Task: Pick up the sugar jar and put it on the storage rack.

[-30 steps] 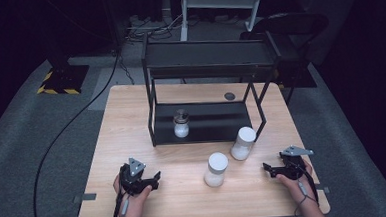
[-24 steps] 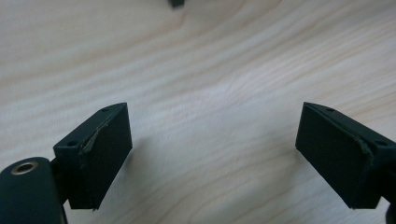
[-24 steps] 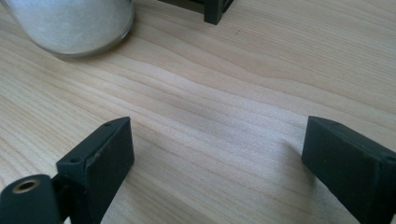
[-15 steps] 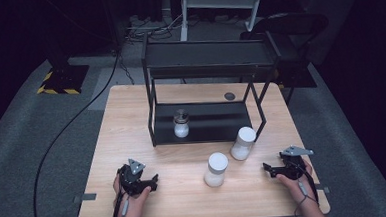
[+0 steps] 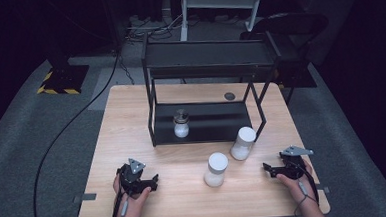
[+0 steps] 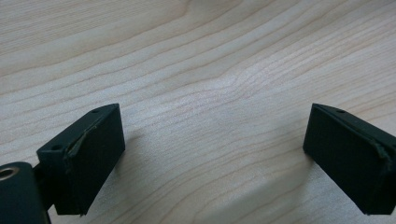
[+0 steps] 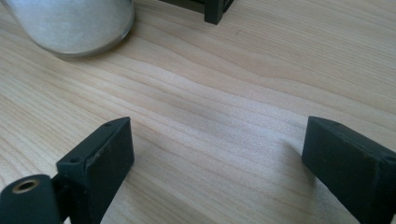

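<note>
Taking the black rack point(image 5: 204, 68) as the landmark, the left tool point(image 5: 152, 182) rests low on the table point(image 5: 131, 111), well in front of the rack's left leg; its jaws have just been opening and now stand wide apart with only bare wood between them. Inside the rack, on its bottom shelf, a small jar point(image 5: 181, 124) stands left of middle. In front of the rack, nearer the person, a white jar point(image 5: 216, 169) stands upright, and a second white jar point(image 5: 243, 143) stands just beside the rack's front right leg. The right tool point(image 5: 267, 169) lies in front of that leg, further out, jaws apart and empty, pointing toward the jars. The risk I see is tipping: these jars look tall and narrow, so a low or off-centre grip could topple one, and the one by the leg could knock against the frame when lifted.
</note>
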`<state>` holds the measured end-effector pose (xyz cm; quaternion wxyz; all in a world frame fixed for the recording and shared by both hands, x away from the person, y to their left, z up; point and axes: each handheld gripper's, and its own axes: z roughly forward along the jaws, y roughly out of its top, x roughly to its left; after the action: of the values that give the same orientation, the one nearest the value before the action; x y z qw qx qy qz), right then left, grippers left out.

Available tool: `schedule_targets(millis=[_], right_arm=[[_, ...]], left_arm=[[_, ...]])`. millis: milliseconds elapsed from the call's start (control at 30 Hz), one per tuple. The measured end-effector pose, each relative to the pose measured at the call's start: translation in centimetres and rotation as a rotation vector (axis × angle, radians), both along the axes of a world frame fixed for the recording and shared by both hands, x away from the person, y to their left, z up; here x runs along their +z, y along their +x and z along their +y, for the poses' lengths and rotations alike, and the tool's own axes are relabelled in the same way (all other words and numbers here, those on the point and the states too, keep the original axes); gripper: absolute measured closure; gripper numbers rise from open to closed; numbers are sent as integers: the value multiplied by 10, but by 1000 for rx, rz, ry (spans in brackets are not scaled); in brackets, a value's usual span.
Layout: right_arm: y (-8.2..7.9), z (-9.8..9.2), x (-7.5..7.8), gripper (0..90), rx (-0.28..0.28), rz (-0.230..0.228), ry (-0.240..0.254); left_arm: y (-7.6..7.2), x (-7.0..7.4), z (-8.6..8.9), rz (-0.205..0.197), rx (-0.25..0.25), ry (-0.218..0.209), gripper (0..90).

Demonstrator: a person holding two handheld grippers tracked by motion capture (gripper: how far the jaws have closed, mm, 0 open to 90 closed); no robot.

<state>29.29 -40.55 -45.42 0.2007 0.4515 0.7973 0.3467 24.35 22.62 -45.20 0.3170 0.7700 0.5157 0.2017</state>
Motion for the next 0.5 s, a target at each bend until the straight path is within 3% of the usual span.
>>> schedule_targets(millis=[500], right_arm=[[-5, 0, 5, 87, 4, -23, 10]], left_arm=[[0, 0, 0, 0, 0, -1, 46]])
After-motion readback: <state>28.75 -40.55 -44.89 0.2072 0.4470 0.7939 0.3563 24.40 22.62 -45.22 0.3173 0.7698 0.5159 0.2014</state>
